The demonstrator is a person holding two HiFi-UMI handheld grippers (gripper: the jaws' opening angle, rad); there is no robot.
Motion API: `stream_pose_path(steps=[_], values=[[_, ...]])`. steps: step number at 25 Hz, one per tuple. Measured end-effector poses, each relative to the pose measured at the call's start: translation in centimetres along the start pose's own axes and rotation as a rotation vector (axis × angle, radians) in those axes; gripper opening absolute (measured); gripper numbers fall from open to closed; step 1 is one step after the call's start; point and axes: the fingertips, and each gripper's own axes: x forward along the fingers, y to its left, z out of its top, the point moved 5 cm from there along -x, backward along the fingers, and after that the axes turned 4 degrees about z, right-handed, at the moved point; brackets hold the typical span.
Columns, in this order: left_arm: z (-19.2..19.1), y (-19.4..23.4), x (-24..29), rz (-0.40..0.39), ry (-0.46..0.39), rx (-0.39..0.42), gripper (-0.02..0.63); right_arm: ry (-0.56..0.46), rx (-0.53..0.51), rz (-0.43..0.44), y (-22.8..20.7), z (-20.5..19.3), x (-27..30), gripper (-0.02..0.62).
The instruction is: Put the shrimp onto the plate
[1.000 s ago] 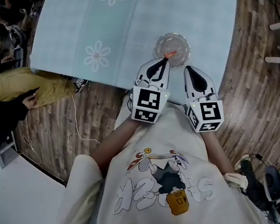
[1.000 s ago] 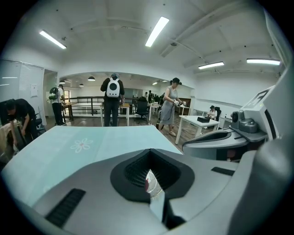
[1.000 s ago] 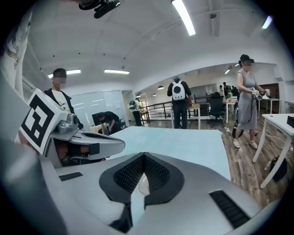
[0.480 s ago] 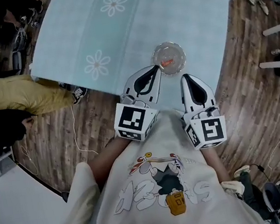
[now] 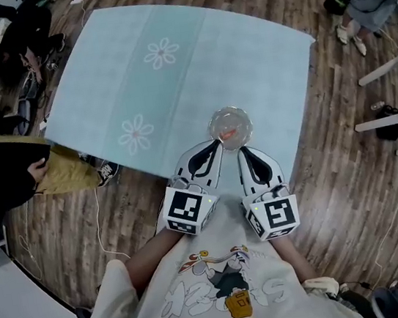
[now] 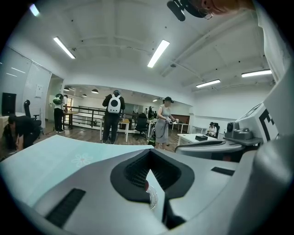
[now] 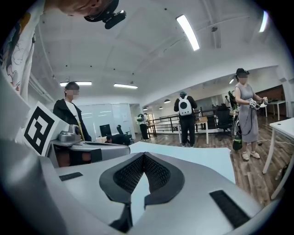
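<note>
Holding left gripper [image 5: 214,148] and right gripper [image 5: 244,152] shut and empty just beside plate [image 5: 217,118], shrimp [image 5: 231,134] lying on plate, risking nudging plate off table [image 5: 173,84] edge.

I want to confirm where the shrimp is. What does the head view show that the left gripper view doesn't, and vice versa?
Head view only: the whole glass plate with the orange shrimp resting on it. Left gripper view only: ceiling lights and a person wearing a white backpack. Shared: the blue tablecloth, the shut left tongs, the right tongs.
</note>
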Motion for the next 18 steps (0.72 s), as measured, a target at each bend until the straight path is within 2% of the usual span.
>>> stream_pose_path(steps=[11, 18], values=[[0.2, -0.3, 0.6, 0.000, -0.002, -0.003, 0.008, -0.007, 0.020, -0.021, -1.1, 0.0, -0.5, 0.023], [-0.2, -2.0, 1.9, -0.010, 0.047, -0.015, 0.008, 0.022, 0.054, -0.022, -2.7, -0.1, -1.3, 0.023]])
